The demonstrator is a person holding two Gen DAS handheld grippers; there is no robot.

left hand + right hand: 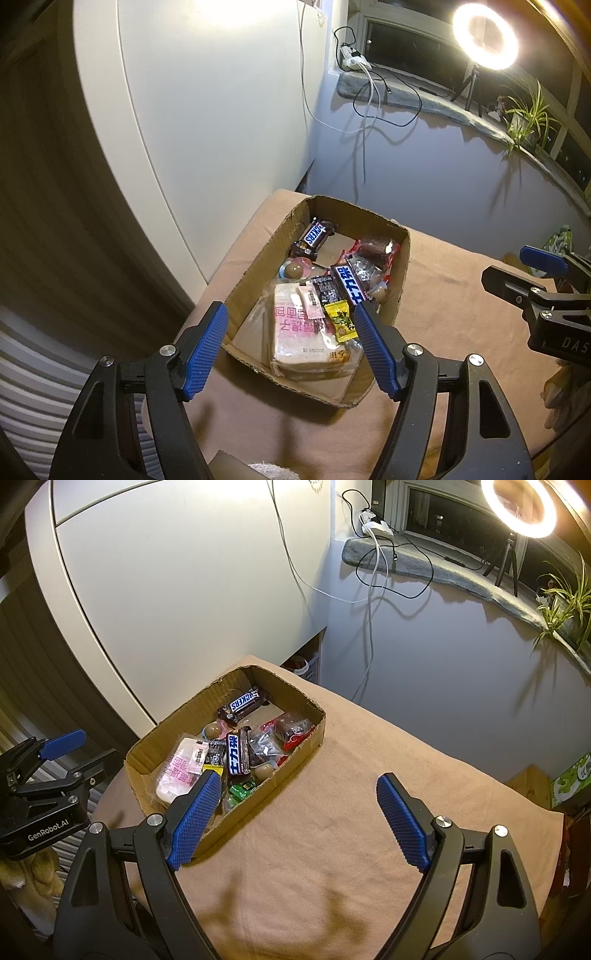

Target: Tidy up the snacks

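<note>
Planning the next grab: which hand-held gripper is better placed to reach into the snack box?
Left. The left hand-held gripper hangs open over the cardboard box; the right is open above bare cloth beside it.

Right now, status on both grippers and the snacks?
Left gripper open, empty, above box. Right gripper open, empty, over cloth. Snacks all in cardboard box. Nothing in the way.

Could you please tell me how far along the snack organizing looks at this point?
Done: the snacks, including the Snickers bar, lie in the cardboard box. In hand: nothing; the left gripper and right gripper are open. Left: no loose snacks show on the tan cloth.
</note>
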